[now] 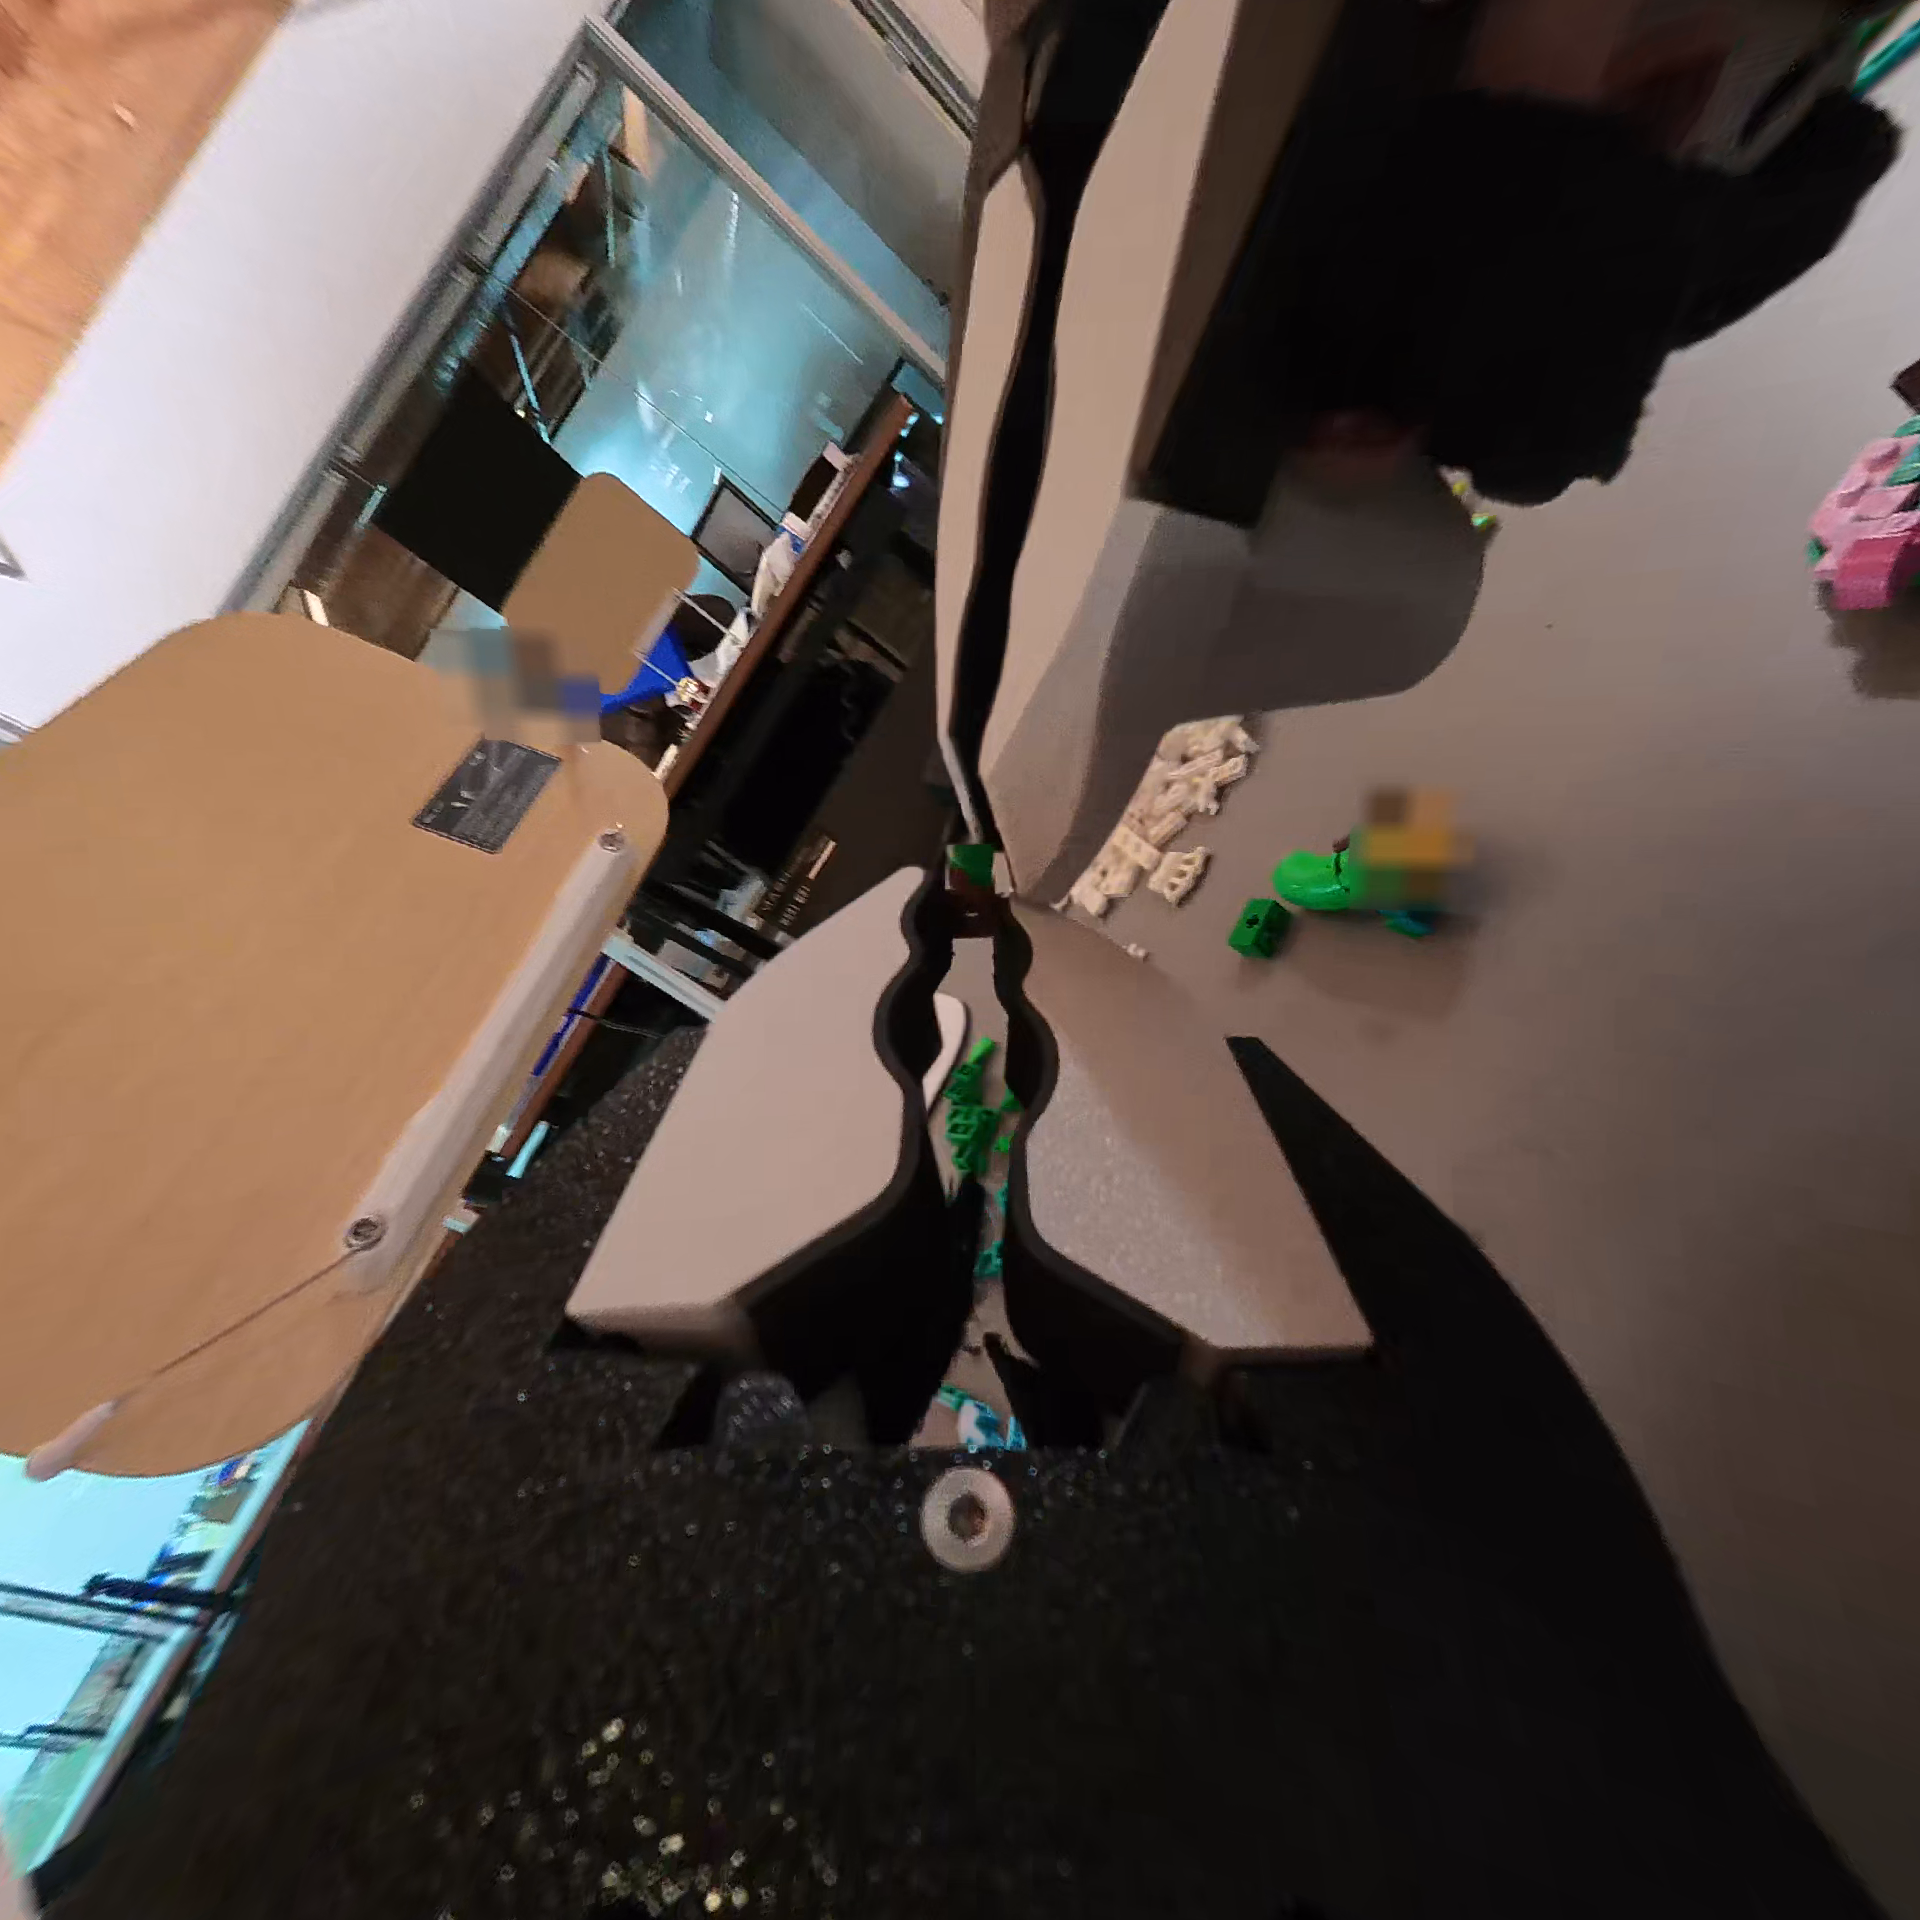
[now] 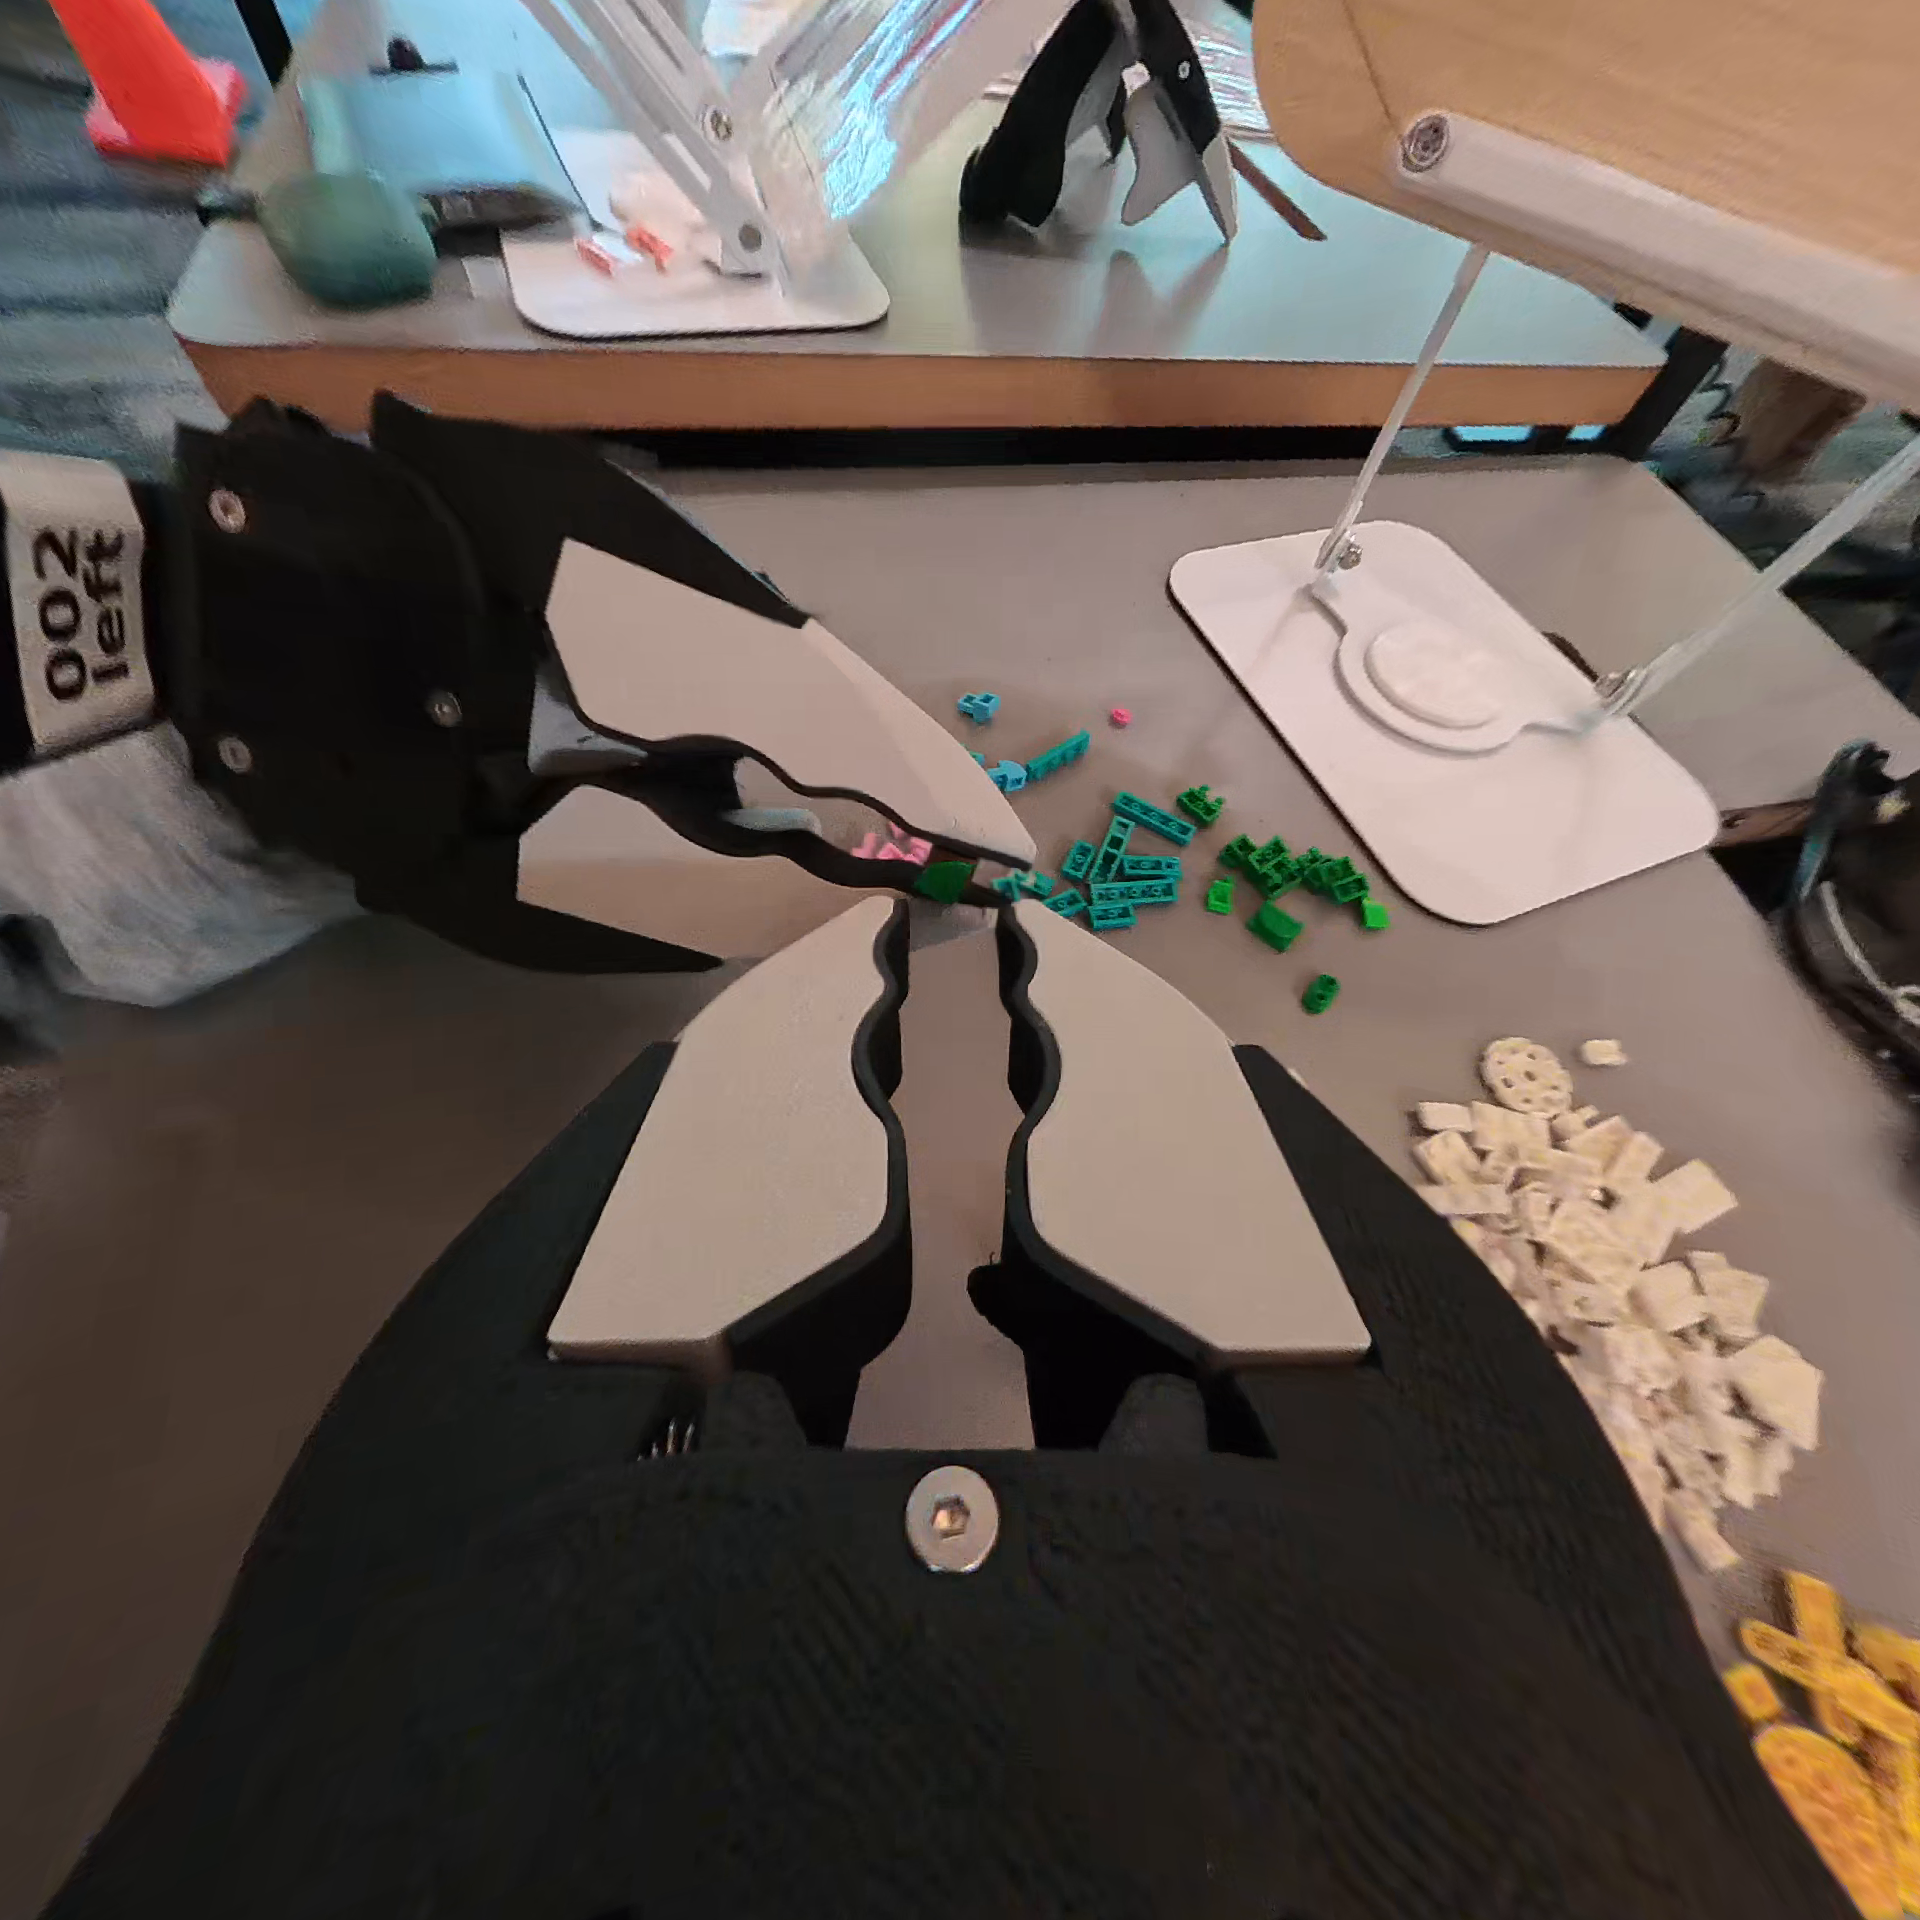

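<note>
While the left tongs point(image 2: 951, 878) are reaching in level from the bench's left side, their fingers are pinching a small green brick point(image 2: 943, 880) at the very tips, the pads pressing on it from above and below. The right tongs point(image 2: 951, 920) are pointing straight away from the near edge, their tips just under and beside that brick, with a narrow gap between the fingers and nothing gripped in it. The two tools are meeting almost at right angles, tip to tip, above the middle of the grey bench point(image 2: 1091, 582).

The brick's wedge shape is tapering toward the right, in line with the left fingers; its long axis cannot be told at this size.

The right wrist view is showing the whole layout: teal bricks point(image 2: 1132, 862) and green bricks point(image 2: 1294, 868) lying loose just past the tips, a white stand base point(image 2: 1444, 717) toward the far right corner, a heap of white pieces point(image 2: 1621, 1278) along the right edge and yellow pieces point(image 2: 1829, 1745) nearer the near right corner. The left wrist view, rolled sideways, is showing the brick as green over a brown part point(image 1: 971, 883), with the right tool crossing overhead, and a pink model point(image 1: 1870, 540) that the other view is missing.
</note>
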### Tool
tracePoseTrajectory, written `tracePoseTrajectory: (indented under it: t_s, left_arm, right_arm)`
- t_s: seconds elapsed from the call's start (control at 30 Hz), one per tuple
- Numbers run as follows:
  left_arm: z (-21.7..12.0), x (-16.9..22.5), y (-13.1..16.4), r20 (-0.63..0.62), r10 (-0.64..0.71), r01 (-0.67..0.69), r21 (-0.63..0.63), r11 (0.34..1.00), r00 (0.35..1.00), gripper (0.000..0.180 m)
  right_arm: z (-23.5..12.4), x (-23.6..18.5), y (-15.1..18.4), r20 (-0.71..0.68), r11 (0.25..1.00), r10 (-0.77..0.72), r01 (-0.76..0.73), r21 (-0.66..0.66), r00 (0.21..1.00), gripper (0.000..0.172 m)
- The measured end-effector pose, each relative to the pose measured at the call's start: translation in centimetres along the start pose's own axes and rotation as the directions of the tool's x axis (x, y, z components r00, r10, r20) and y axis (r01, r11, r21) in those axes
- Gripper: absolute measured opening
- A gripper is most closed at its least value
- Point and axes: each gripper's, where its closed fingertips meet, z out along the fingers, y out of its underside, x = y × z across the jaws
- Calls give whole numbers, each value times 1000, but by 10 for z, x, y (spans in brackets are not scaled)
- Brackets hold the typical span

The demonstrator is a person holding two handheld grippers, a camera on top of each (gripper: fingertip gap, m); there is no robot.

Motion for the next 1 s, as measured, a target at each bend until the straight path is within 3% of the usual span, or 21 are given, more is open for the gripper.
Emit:
tracePoseTrajectory:
  t_s: [0.3, 0.43, 0.57, 0.73, 0.87, 0.93, 1.0]
  left_arm:
    - [1, 2, -3, 45, 105, -104, -30, 994, 993, 8]
    - [3, 6, 0, 12, 67, -66, -56, 996, 998, 8]
    - [3, 4, -2, 10, 13, -13, -51, 999, 1000, 9]
    - [2, 5, -6, -12, -62, 62, -36, 997, 998, 9]
    - [2, 11, -8, -103, -221, 220, -18, 975, 970, 8]
    - [2, 14, -7, -134, -260, 259, -23, 966, 956, 8]
    - [3, 17, -5, -141, -245, 243, -34, 969, 959, 8]
  right_arm:
    - [2, -1, -4, -32, 997, 77, -76, 15, 997, 7]
    - [2, 2, -1, -124, 993, -120, 117, -30, 985, 7]
    - [0, 2, -6, -265, 911, -412, 401, -98, 872, 6]
    - [-4, 0, -10, -371, 787, -607, 596, -159, 703, 4]
    - [-8, -2, -13, -437, 601, -770, 758, -253, 465, 0]
    - [-8, -3, -10, -425, 594, -776, 767, -244, 466, 0]
    - [-8, -2, -7, -397, 670, -721, 718, -189, 568, 0]
